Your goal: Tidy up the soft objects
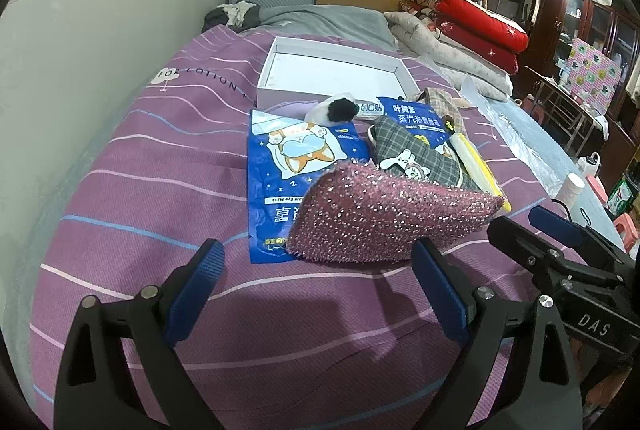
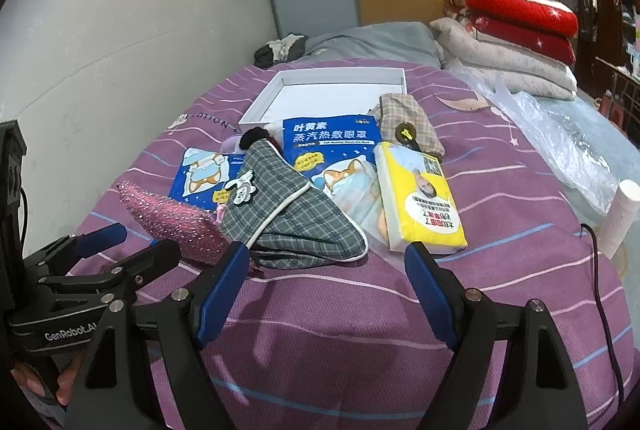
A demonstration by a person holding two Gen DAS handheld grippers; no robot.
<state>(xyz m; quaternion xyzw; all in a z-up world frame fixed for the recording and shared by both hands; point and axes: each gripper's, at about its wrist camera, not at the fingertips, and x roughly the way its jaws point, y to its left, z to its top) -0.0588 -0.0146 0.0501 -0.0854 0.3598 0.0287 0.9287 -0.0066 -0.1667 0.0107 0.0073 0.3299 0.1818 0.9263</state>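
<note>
A glittery pink scrub pad [image 1: 390,216] [image 2: 176,220] lies on the purple bedspread just beyond my left gripper [image 1: 318,266], which is open and empty. A grey plaid pouch [image 2: 288,206] [image 1: 416,154] and a yellow tissue pack [image 2: 420,200] lie ahead of my right gripper [image 2: 326,268], also open and empty. Two blue eye-mask packets [image 1: 288,174] [image 2: 332,146], a beige plaid pouch [image 2: 408,122] and a black-and-white plush [image 1: 338,108] lie behind them. An empty white box [image 1: 332,70] [image 2: 332,94] sits farther back.
The bed meets a pale wall [image 1: 100,30] on the left. Folded red and grey quilts [image 2: 516,30] are stacked at the back right. Crinkled clear plastic [image 2: 560,146] and a white tube [image 2: 620,214] lie at the right edge. A black cable [image 2: 600,270] crosses the bedspread.
</note>
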